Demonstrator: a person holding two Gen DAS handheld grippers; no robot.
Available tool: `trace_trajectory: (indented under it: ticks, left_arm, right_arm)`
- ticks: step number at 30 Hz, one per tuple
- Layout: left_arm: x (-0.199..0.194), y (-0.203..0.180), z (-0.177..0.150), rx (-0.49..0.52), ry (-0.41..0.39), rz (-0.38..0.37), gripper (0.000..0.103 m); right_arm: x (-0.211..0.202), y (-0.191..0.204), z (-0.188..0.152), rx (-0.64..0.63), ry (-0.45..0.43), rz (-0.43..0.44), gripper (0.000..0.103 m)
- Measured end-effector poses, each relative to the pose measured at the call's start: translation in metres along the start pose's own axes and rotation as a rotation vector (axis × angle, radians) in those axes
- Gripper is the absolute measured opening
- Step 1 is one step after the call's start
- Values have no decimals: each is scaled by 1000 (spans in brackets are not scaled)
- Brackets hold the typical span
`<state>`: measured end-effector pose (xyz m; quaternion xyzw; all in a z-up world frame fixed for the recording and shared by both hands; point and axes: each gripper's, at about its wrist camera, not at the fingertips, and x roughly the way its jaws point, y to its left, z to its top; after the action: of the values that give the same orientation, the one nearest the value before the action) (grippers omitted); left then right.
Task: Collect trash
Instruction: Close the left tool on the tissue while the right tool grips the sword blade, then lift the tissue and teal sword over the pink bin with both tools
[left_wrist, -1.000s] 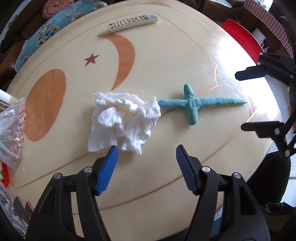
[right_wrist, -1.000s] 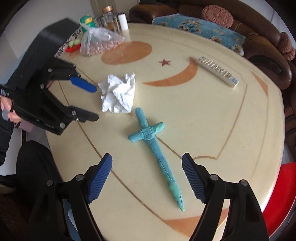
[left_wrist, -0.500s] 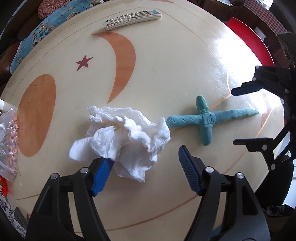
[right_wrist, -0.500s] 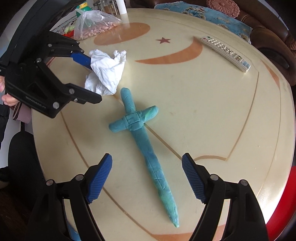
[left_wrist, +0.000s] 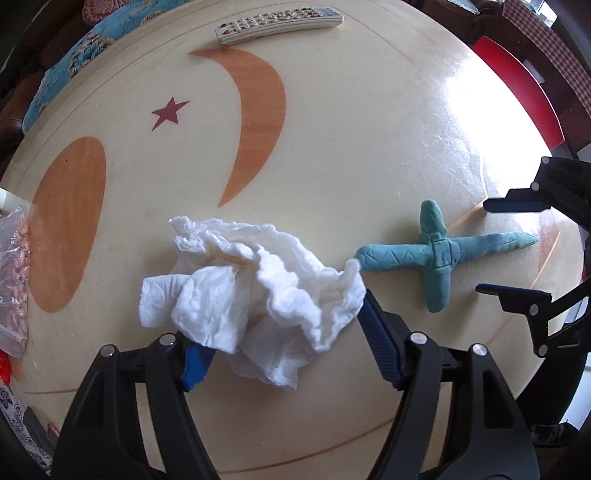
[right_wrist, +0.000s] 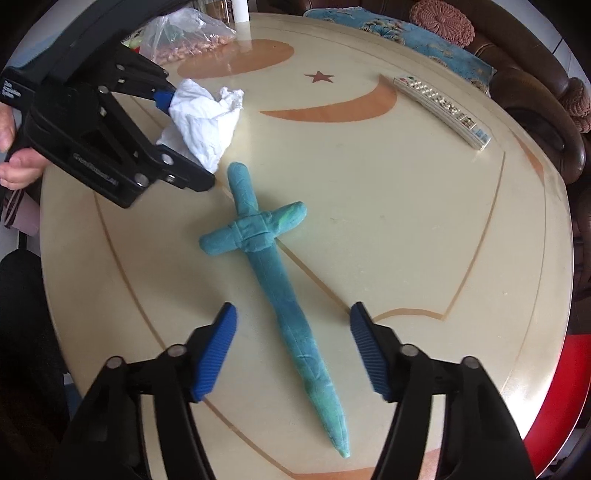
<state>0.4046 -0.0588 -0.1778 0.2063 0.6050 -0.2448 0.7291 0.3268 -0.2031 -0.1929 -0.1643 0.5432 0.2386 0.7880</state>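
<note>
A crumpled white tissue (left_wrist: 258, 280) lies on the round cream table (left_wrist: 351, 122). My left gripper (left_wrist: 286, 350) points down over it, jaws apart. The tissue sits between the blue pads and covers part of the left one. A teal plush sword (right_wrist: 258, 232) lies beside the tissue (right_wrist: 207, 118). My right gripper (right_wrist: 293, 350) straddles its blade. Its jaws are closing, with a gap on each side of the blade. From the right wrist view, the left gripper (right_wrist: 184, 140) brackets the tissue. In the left wrist view the right gripper (left_wrist: 484, 246) hangs over the sword (left_wrist: 439, 251) near its tip.
A white remote (left_wrist: 277, 20) lies at the table's far edge. A clear plastic bag of nuts (right_wrist: 184, 37) sits beside a bottle at the left rim. A red chair (left_wrist: 517, 85) and a brown sofa with a blue cushion (right_wrist: 399, 29) ring the table.
Both grippers have come down toward the table. The tissue now sits between the left pads, where before it lay ahead of them. The right pads have drawn closer together around the sword's blade.
</note>
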Motion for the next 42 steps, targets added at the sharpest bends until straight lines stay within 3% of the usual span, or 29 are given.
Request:
trace_trajectory:
  ticks: [4,9,14,17,25,27,31,36,42]
  left_arm:
    - [-2,-6,0,-37,-8,11,65]
    - [-7,-3,-2,-77,-10,19,41]
    - [-11,2,-3,-132,-8,3,18]
    - [-16,-2,-9,-122,-27,2,18]
    - [-42,-13,-37,-137,-105,29,18]
    - [-51,-19,-57,-135,-126,35,18]
    - [-66,-27,-61,-150,-166,61,18]
    - [-89,-44,-87,-189,-224,107,18]
    - [-116,-58,-111,-223,-271,93,18]
  right_arm:
    - [-3,7,0,15,8,-3,39]
    - [-4,8,1,68,25,-18,19]
    - [-5,7,1,137,50,-8,17]
    - [-6,10,0,177,52,31,17]
    - [-23,22,-4,230,-21,-18,16]
    - [-31,24,-6,260,-47,-19,16]
    - [-47,31,-10,292,-97,-28,16]
    - [-83,48,-19,317,-188,-45,16]
    - [-123,72,-38,339,-263,-44,16]
